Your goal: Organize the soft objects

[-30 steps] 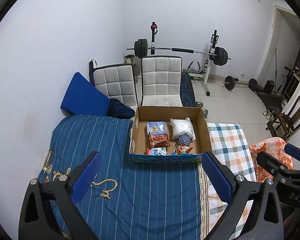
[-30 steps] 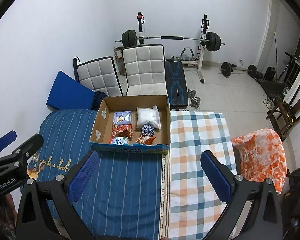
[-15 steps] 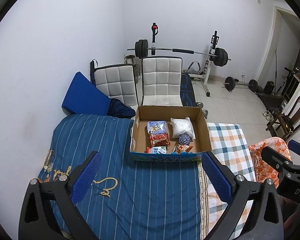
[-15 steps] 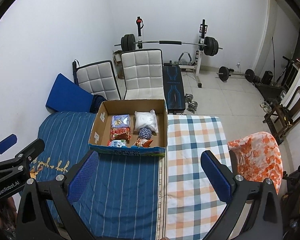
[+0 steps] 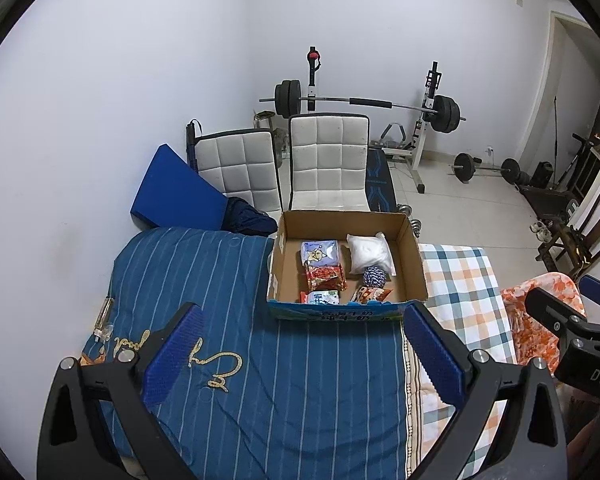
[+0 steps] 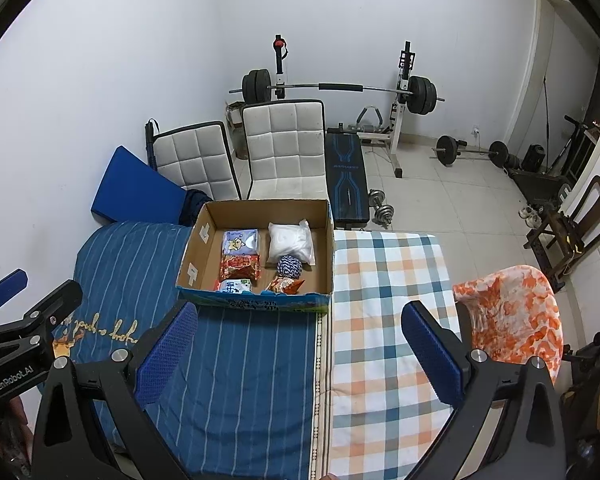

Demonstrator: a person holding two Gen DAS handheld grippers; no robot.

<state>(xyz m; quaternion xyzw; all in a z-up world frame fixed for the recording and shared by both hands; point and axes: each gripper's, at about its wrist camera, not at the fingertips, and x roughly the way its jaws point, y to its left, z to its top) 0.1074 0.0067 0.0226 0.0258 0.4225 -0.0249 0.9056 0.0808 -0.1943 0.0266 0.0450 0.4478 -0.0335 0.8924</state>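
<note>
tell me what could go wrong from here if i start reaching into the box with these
The cardboard box rests on soft bedding, so a push from the open left hand-held gripper or the open right hand-held gripper may slide or tip it. Its near wall could catch a finger on a low approach. The rope ball touches the white bag and lies close to the orange packet, so a wide grasp might pinch two things.
</note>
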